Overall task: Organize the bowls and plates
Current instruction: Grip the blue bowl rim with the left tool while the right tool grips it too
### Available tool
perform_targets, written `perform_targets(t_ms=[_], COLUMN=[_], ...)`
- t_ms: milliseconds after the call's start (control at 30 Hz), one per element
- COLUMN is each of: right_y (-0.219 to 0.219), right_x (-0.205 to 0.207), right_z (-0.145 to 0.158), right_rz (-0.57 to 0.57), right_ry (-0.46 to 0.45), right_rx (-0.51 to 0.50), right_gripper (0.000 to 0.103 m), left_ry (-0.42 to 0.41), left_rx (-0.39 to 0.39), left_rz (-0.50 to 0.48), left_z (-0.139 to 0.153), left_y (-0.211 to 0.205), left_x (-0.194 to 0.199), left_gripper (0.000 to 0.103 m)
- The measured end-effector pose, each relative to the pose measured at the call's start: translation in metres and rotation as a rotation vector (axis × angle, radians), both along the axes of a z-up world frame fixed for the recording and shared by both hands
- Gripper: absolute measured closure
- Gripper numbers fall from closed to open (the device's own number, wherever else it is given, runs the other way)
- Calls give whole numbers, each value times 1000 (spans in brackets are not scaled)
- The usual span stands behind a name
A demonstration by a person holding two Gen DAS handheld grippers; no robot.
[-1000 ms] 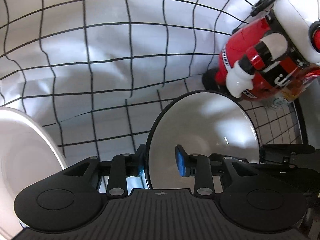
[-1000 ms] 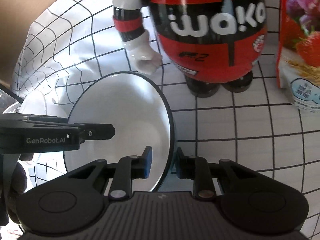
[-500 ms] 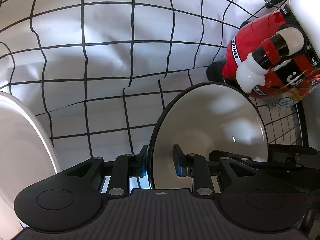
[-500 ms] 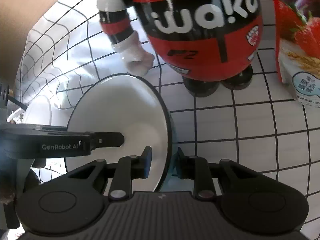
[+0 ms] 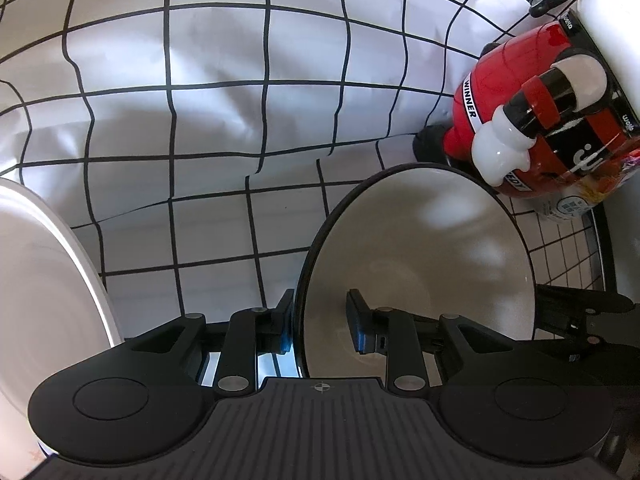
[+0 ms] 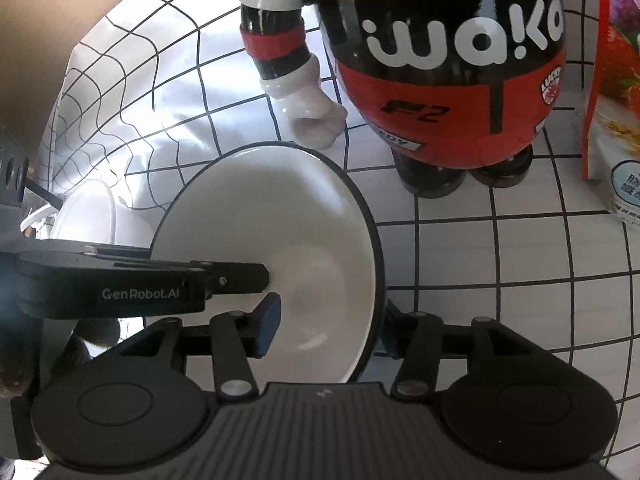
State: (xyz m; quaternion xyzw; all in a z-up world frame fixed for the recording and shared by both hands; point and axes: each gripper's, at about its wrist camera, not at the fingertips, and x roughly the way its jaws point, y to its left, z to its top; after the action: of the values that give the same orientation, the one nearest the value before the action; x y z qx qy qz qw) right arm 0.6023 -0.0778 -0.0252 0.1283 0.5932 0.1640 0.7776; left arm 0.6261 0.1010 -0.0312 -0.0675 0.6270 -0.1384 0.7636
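A white bowl with a black rim point(image 5: 420, 248) is held between both grippers above the checked cloth; it also shows in the right wrist view point(image 6: 280, 240). My left gripper point(image 5: 320, 326) has one finger on each side of the bowl's left rim, with a visible gap at the inner pad. My right gripper point(image 6: 326, 334) straddles the bowl's right rim with its jaws spread wide. The left gripper's finger reaches into the bowl in the right wrist view point(image 6: 236, 278). A large white plate point(image 5: 44, 300) sits at the far left.
A red, black and white figurine point(image 6: 448, 64) stands just behind the bowl; it also shows in the left wrist view point(image 5: 540, 112). A cereal bag point(image 6: 612, 92) stands to its right. A white dish point(image 6: 86, 216) lies left on the grid-patterned cloth point(image 5: 240, 100).
My right gripper's jaws have opened wide around the bowl's rim. My left gripper's jaws have also parted somewhat. The bowl has stayed roughly where it was.
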Motion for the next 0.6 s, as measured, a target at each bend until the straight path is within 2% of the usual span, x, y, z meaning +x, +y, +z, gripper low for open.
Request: perform_targets(t_ms=[200, 267, 600], right_y=[-7, -11, -3], right_x=[-2, -2, -5], right_z=[-2, -2, 0], right_rz=[-26, -28, -24], right_ry=[-6, -5, -2], right_rx=[-38, -48, -83], right_gripper=[79, 83, 83], left_ry=[3, 10, 10], left_rx=[-1, -5, 34], left_rz=[-19, -4, 9], left_z=[-2, -2, 6], left_y=[3, 4, 2], left_x=[0, -1, -5], left_gripper=[77, 79, 79])
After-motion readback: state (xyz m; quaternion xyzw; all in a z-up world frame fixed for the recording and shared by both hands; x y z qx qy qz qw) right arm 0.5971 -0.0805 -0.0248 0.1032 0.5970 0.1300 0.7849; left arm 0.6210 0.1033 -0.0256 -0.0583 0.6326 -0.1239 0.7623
